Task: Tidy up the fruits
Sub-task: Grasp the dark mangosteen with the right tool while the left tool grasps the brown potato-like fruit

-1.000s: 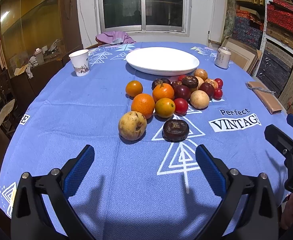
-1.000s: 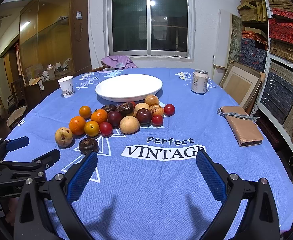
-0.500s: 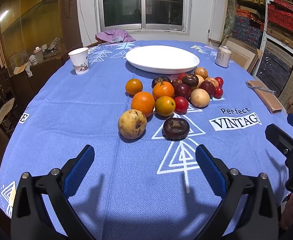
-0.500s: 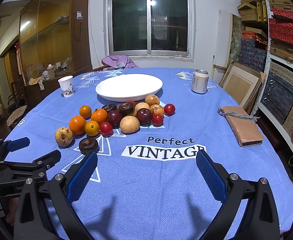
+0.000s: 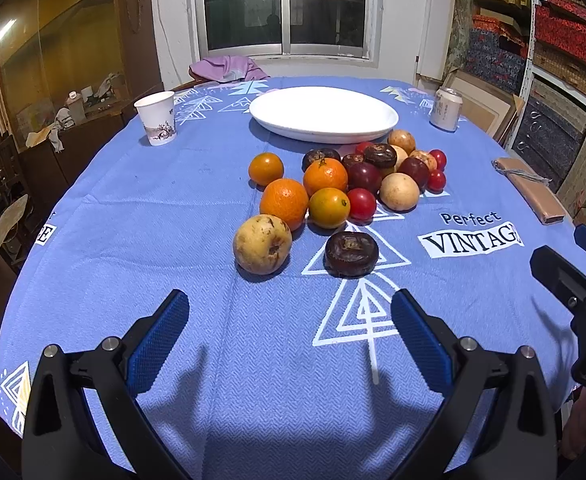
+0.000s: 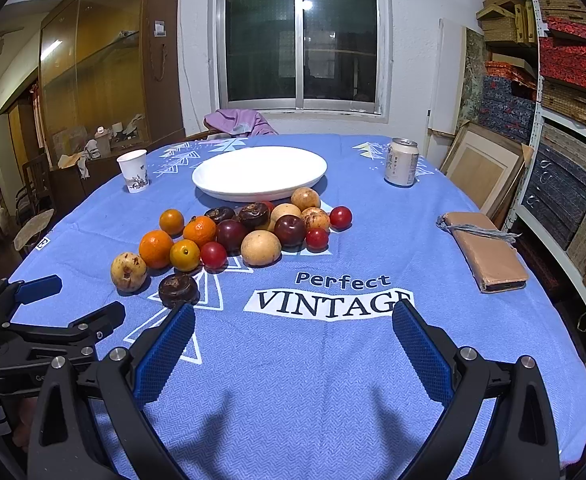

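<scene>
Our left claw [image 5: 289, 320] hangs spread and empty over the near edge of the surface [image 5: 133, 240], and our right claw [image 6: 293, 332] is likewise spread and empty beside it, toward the right edge. Just ahead of the left claw lie the dark fruit [image 5: 351, 254] and the pear [image 5: 262, 243], front of a pile [image 5: 349, 184] at mid-surface, with the bare plate [image 5: 323, 114] behind toward the far edge. We judge the first pick is due: take the dark fruit, which sits apart, straddling it squarely so its neighbours stay put.
</scene>
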### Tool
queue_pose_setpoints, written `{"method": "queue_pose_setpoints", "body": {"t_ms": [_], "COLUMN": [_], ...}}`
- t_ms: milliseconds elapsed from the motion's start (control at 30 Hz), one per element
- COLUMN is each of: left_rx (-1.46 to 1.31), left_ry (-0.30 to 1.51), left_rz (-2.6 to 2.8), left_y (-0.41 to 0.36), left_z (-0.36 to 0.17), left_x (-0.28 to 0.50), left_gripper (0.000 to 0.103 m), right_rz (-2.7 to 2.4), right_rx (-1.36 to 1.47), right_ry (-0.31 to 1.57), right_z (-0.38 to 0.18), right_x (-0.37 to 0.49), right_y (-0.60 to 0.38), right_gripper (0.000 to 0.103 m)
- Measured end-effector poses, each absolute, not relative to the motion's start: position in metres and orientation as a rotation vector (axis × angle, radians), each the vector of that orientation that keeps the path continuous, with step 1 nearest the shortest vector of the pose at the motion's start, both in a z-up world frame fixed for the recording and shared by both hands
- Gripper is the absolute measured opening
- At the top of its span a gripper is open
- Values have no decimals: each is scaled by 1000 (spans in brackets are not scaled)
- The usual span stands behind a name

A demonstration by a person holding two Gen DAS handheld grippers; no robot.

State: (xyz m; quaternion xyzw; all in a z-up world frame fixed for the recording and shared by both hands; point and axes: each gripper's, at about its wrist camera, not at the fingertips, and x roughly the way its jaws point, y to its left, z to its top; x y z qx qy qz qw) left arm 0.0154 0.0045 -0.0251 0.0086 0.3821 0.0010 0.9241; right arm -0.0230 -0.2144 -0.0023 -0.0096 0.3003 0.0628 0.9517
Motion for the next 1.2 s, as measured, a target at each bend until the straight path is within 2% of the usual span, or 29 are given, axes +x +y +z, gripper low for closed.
{"method": "queue_pose_setpoints", "body": {"t_ms": [500, 667, 900, 1100, 1200], "left_rx": [-44, -97, -117, -69, -53], "left_ry": [780, 814, 869, 897, 886], "left_rz": [-76, -159, -275, -263, -284], "left_y": [16, 38, 45, 48, 50], "left_z": [-30, -44, -58, -58, -59], "left_x": [14, 10, 23, 71, 85], "left_gripper": [99, 99, 99, 99, 99], "right_rz": [316, 530, 707, 630, 636], "right_rx": [144, 373, 494, 314, 204], "right_ry": [713, 536, 752, 687, 720], "right_z": [-21, -28, -43, -27, -15], "right_x": [-11, -27, -1, 10, 20], "right_y": [-226, -249, -242, -229, -220], "right_gripper": [100, 100, 100, 100, 100]}}
